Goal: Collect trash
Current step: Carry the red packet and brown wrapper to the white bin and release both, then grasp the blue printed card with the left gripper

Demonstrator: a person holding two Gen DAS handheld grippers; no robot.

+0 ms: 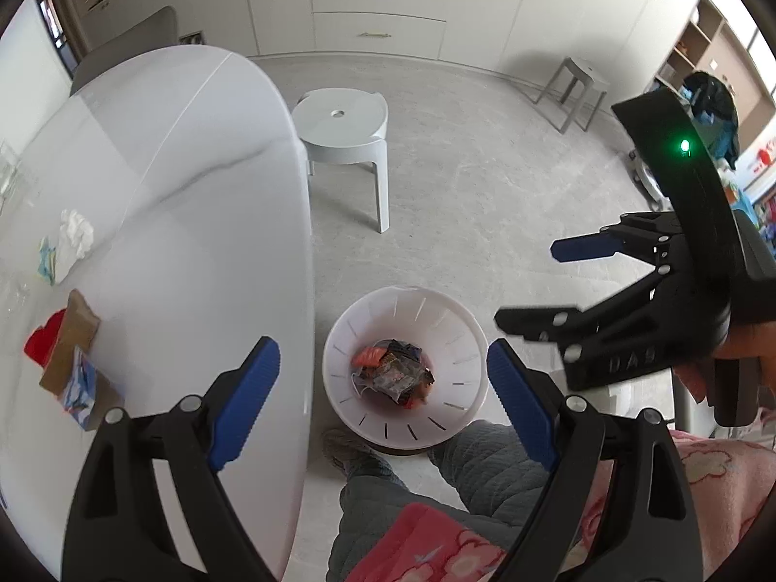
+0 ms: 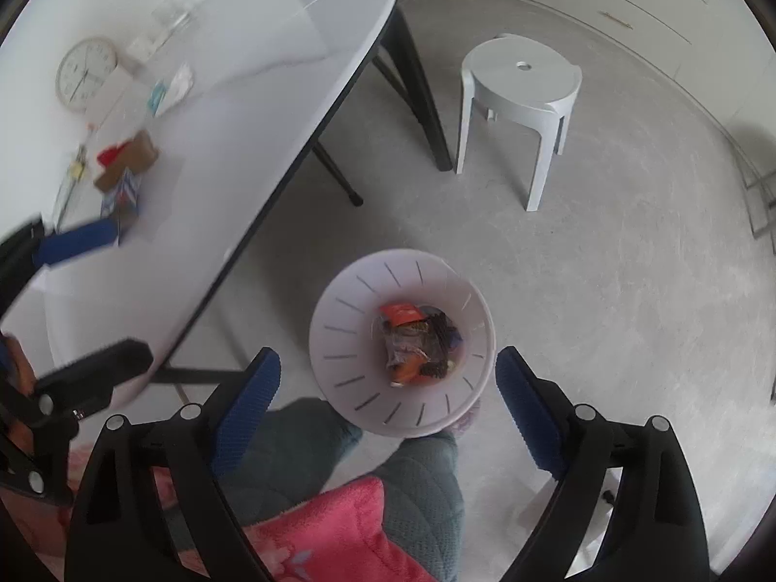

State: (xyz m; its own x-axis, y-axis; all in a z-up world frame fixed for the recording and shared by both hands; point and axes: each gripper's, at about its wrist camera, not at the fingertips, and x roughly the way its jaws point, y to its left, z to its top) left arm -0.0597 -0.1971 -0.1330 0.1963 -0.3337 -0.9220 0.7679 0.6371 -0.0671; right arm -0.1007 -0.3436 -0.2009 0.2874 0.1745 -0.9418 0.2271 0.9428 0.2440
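A white slotted trash bin stands on the floor beside the table, holding crumpled wrappers; it also shows in the right wrist view with the wrappers inside. My left gripper is open and empty, above the bin. My right gripper is open and empty, also above the bin; it appears in the left wrist view at the right. On the white table lie a crumpled white tissue, a brown and red carton and a blue-patterned packet.
A white plastic stool stands on the floor beyond the bin. A grey stool stands near the cabinets. A round clock and clear glassware lie on the table. The person's legs are below the bin.
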